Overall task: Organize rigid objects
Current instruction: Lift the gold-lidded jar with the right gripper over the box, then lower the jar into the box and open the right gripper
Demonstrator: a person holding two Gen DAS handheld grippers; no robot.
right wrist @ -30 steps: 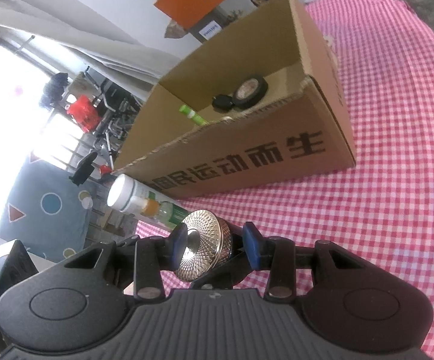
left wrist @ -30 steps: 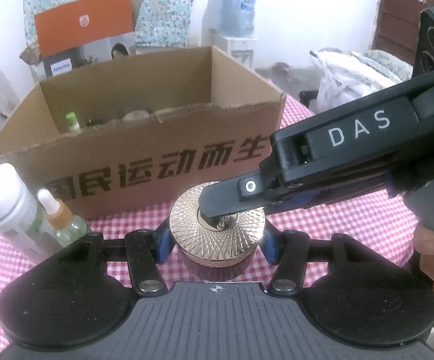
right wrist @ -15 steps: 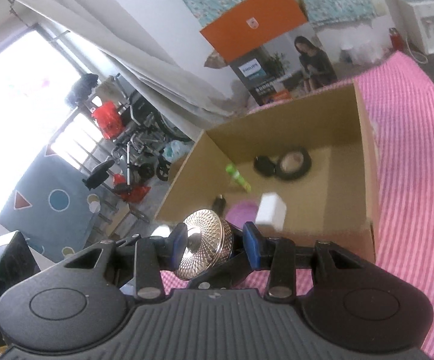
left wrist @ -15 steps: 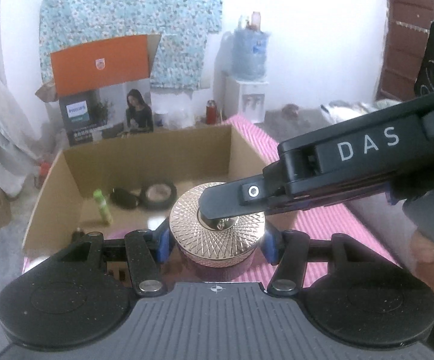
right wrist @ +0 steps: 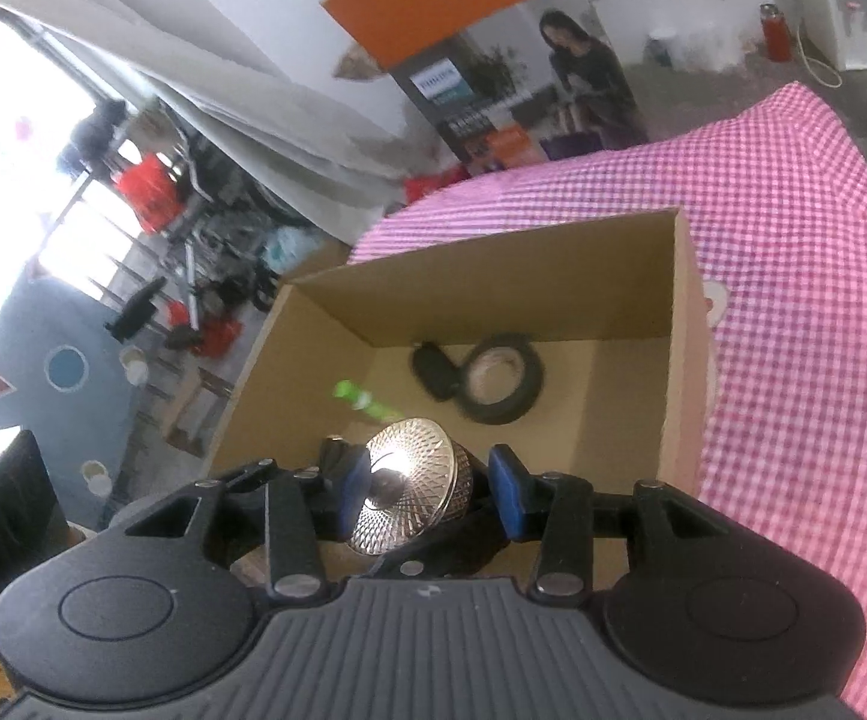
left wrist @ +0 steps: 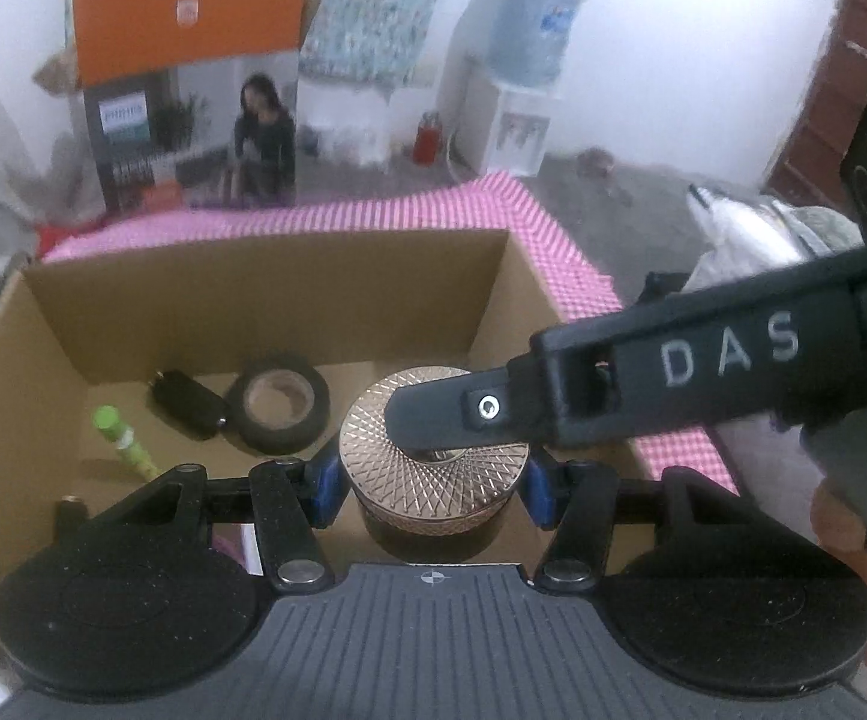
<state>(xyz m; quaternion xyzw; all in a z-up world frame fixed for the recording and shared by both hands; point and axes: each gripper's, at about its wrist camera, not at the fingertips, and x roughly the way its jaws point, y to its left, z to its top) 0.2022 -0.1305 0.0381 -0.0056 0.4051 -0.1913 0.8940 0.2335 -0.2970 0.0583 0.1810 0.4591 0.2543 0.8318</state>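
A dark jar with a gold patterned lid (left wrist: pixel 433 462) is clamped between the blue pads of my left gripper (left wrist: pixel 430 483), held above the open cardboard box (left wrist: pixel 265 276). My right gripper (right wrist: pixel 427 486) comes in from the right; one black finger (left wrist: pixel 451 414) lies on top of the lid. In the right wrist view the jar (right wrist: pixel 412 486) sits between the right gripper's blue pads, gripped top and bottom. The box (right wrist: pixel 493 276) lies below and ahead of both grippers.
Inside the box lie a black tape roll (left wrist: pixel 280 411), a small black object (left wrist: pixel 184 402) and a green-capped tube (left wrist: pixel 124 441). The box stands on a pink checked tablecloth (right wrist: pixel 793 240). An orange Philips carton (left wrist: pixel 187 102) stands behind it.
Both grippers have lifted the jar from the tablecloth in front of the box up over its near wall. The box's inside now lies below the jar.
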